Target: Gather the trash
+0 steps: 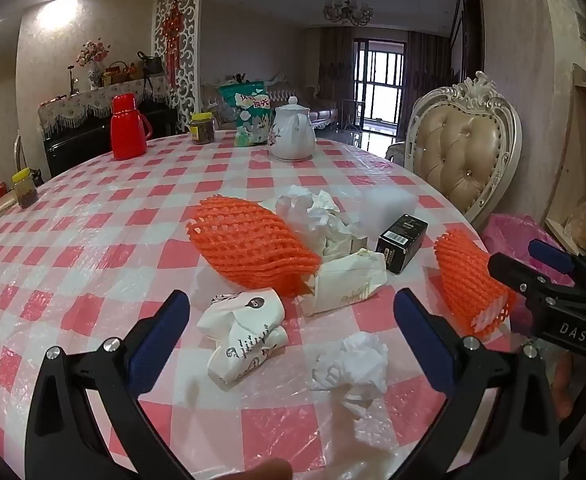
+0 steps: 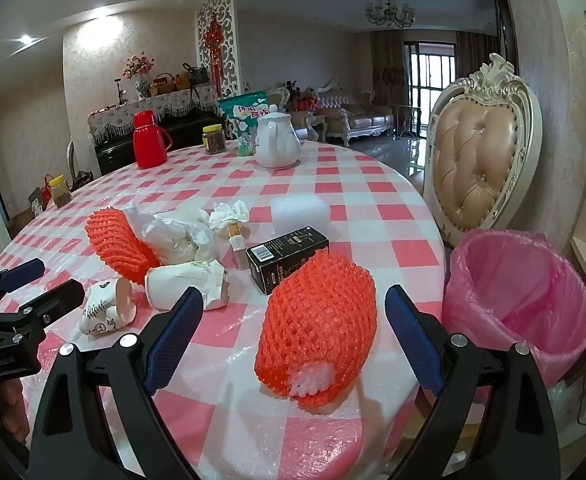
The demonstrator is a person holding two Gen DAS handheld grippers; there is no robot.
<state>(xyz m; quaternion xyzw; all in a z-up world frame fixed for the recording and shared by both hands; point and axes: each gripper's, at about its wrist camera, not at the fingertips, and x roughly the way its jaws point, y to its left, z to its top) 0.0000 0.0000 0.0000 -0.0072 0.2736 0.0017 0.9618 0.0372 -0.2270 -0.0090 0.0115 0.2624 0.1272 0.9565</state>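
I'm holding my left gripper (image 1: 291, 322) wide open over the checked table (image 1: 93, 216), with nothing between its fingers. A crushed paper cup (image 1: 245, 332) is lying right between them and a wad of tissue (image 1: 353, 364) is sitting just beside it, near the right finger. Further back there's an orange foam net (image 1: 249, 246) leaning against a heap of crumpled paper (image 1: 317, 220), plus a flattened white cup (image 1: 345, 280) and a black box (image 1: 401, 242).

My right gripper (image 2: 295, 322) is also spread open and gripping nothing. It's hovering around a second orange foam net (image 2: 319, 322), which is lying near the table edge with a white bit poking out of its near end. I can't tell if the pads are touching it. The bin with the pink bag (image 2: 521, 300) is standing just off the table edge to the right, next to a padded chair (image 2: 481, 160).

A red flask (image 2: 149, 146) and a white teapot (image 2: 275, 142) are sitting at the far side.
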